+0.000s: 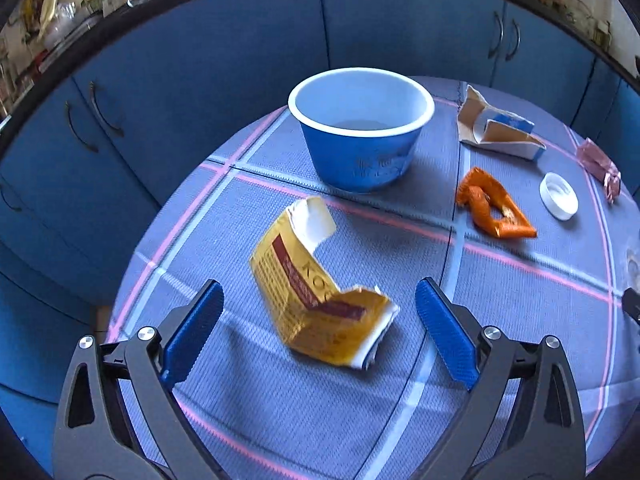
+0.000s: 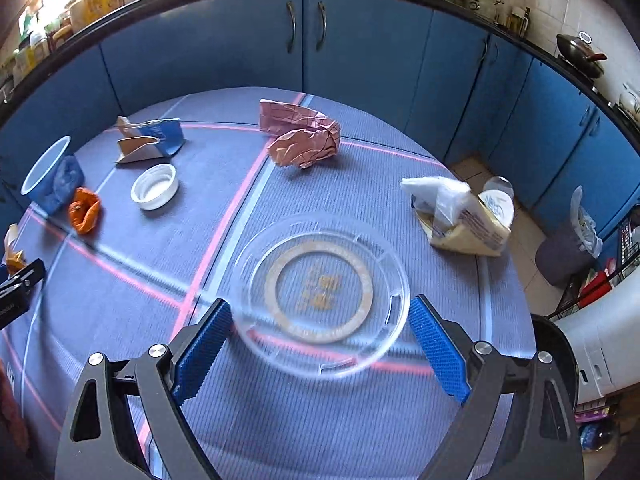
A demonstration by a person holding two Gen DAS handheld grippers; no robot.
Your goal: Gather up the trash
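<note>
Left gripper (image 1: pixel 318 312) hangs spread wide around the torn yellow carton (image 1: pixel 316 300), pads clear of both its sides. That carton lies bent near the table's (image 1: pixel 500 380) near edge, its long axis running from the blue bucket (image 1: pixel 360 132) toward the camera. Being crumpled and springy, it could skid or flip if one pad lands first. Right gripper (image 2: pixel 320 328), equally spread, straddles the clear plastic lid (image 2: pixel 320 292), whose thin flat rim may slip under the pads.

Table (image 1: pixel 280 420) with checked cloth bears bucket (image 1: pixel 360 152), wrappers, lids.
</note>
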